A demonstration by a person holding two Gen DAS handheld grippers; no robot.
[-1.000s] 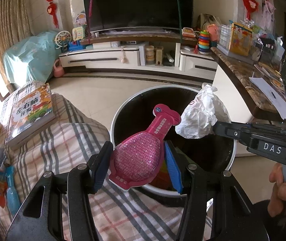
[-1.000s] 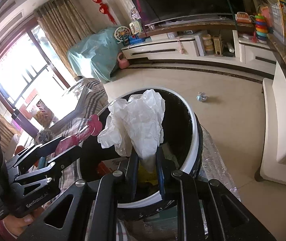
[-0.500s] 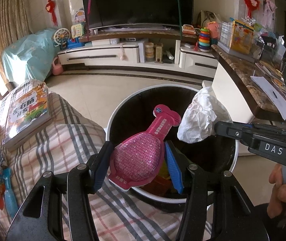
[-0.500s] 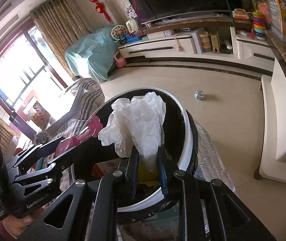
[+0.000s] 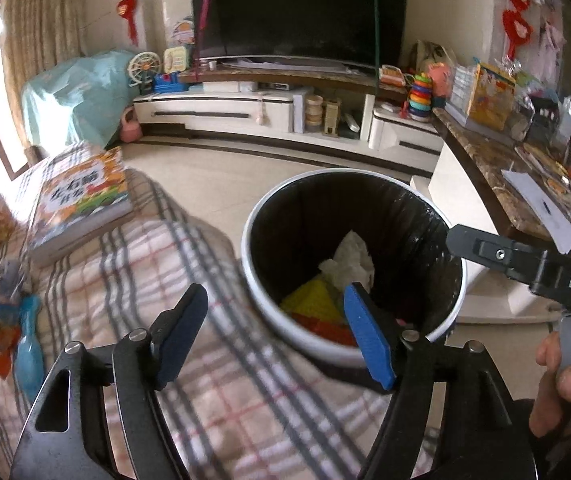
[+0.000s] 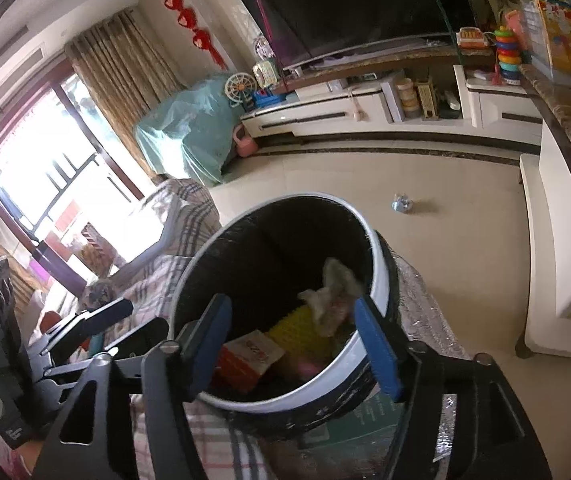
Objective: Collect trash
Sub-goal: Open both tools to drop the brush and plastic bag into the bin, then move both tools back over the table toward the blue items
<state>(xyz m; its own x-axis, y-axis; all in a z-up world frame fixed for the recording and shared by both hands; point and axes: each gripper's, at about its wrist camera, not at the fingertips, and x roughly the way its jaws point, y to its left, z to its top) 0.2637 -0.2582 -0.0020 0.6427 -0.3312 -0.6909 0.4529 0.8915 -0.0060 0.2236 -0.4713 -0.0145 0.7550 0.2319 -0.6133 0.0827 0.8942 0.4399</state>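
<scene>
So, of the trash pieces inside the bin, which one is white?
The crumpled paper, lying on top by the far wall of the bin. The ridged piece beside it is yellow, and the carton is red-orange.

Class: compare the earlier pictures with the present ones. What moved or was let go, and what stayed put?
Both tongs, left and right, have just opened. The crumpled paper and pink packet dropped into the bin. Bin, book and blanket stayed put.
</scene>
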